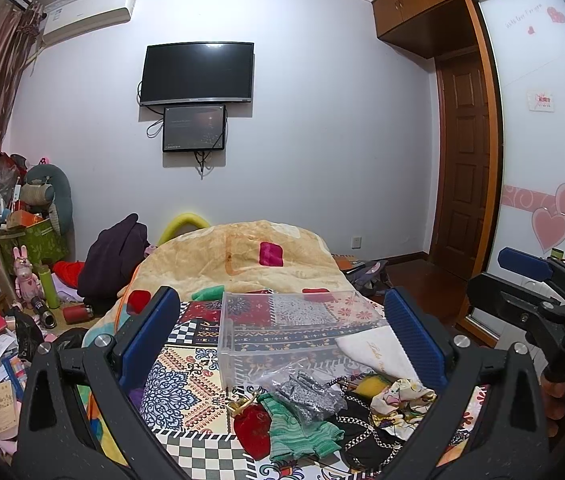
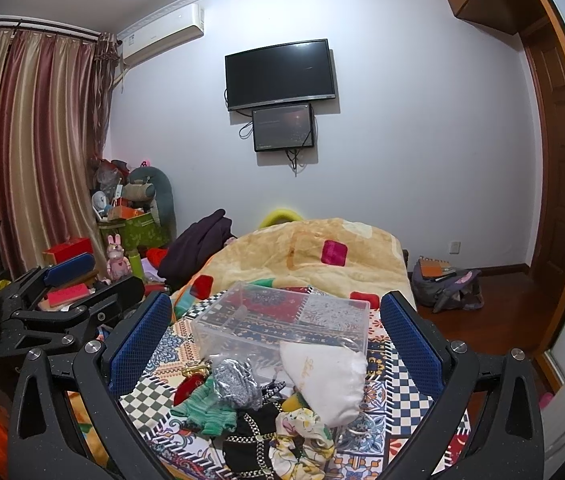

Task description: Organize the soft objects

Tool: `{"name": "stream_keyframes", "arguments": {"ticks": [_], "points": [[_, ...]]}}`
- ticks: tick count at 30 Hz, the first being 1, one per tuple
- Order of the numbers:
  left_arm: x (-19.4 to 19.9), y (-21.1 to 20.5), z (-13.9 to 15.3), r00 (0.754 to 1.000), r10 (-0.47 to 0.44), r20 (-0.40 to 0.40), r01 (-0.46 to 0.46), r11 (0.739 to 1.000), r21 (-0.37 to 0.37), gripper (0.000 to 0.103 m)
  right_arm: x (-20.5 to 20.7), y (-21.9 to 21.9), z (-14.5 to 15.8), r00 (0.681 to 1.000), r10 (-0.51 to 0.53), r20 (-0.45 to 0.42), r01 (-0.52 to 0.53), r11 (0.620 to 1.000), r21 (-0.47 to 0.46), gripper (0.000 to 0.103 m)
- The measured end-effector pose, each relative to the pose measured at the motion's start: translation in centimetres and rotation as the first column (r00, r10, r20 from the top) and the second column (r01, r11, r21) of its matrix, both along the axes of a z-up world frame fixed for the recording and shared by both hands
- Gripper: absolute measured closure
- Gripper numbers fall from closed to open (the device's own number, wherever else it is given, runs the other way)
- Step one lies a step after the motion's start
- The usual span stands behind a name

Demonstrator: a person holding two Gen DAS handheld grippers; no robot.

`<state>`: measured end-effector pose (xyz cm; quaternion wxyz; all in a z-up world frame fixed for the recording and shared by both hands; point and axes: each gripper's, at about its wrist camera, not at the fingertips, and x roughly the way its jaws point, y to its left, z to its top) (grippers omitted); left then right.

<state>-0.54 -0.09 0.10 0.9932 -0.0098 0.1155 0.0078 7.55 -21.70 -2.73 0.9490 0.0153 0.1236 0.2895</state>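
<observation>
A pile of soft things lies on the patterned bedcover: a red velvet pouch (image 1: 253, 432), a green knit piece (image 1: 302, 432), a grey glittery item in clear wrap (image 1: 308, 394), a black chain-trimmed piece (image 1: 362, 436), a floral cloth (image 1: 400, 400) and a white pouch (image 1: 380, 350). The white pouch (image 2: 328, 380) leans on the clear plastic box (image 2: 282, 320), which stands empty behind the pile (image 1: 282, 328). My left gripper (image 1: 282, 336) is open above the pile. My right gripper (image 2: 274, 340) is open above it too. Neither holds anything.
A beige quilt (image 1: 242, 256) is heaped at the far end of the bed. Clutter, boxes and a toy rabbit (image 1: 24, 276) fill the floor on the left. A bag (image 2: 446, 288) lies on the wooden floor to the right, near the wardrobe (image 1: 542, 120).
</observation>
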Motion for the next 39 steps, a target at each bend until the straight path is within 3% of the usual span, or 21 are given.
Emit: {"name": "stream_keyframes", "arguments": {"ticks": [17, 26, 31, 33, 35, 39], "points": [[0.0, 0.0, -0.1, 1.000, -0.009, -0.007, 0.009, 1.000, -0.001, 0.000, 0.1, -0.1, -0.2, 1.000, -0.003, -0.008, 0.003, 1.000, 0.000, 0.000], [1.6, -0.1, -2.9, 0.990, -0.056, -0.131, 0.056, 0.998, -0.008, 0.000, 0.9, -0.1, -2.0, 0.997, -0.002, -0.076, -0.003, 0.998, -0.064, 0.000], [3.9, -0.3, -6.0, 0.966, -0.064, -0.251, 0.064, 0.998, -0.008, 0.000, 2.5, -0.6, -4.7, 0.985, -0.025, -0.171, 0.000, 0.989, -0.145, 0.000], [5.2, -0.3, -7.3, 0.951, -0.071, -0.302, 0.067, 0.998, -0.021, 0.005, 3.3, -1.0, -5.6, 0.977, -0.034, -0.209, 0.000, 0.987, -0.163, 0.000], [6.6, -0.1, -8.4, 0.933, -0.086, -0.350, 0.077, 0.996, -0.040, 0.017, 4.2, -1.4, -6.3, 0.967, -0.040, -0.251, -0.004, 0.985, -0.174, 0.002], [9.2, 0.7, -10.3, 0.889, -0.132, -0.438, 0.094, 0.990, -0.108, 0.025, 6.4, -1.8, -7.8, 0.939, -0.030, -0.342, -0.035, 0.983, -0.182, 0.015]]}}
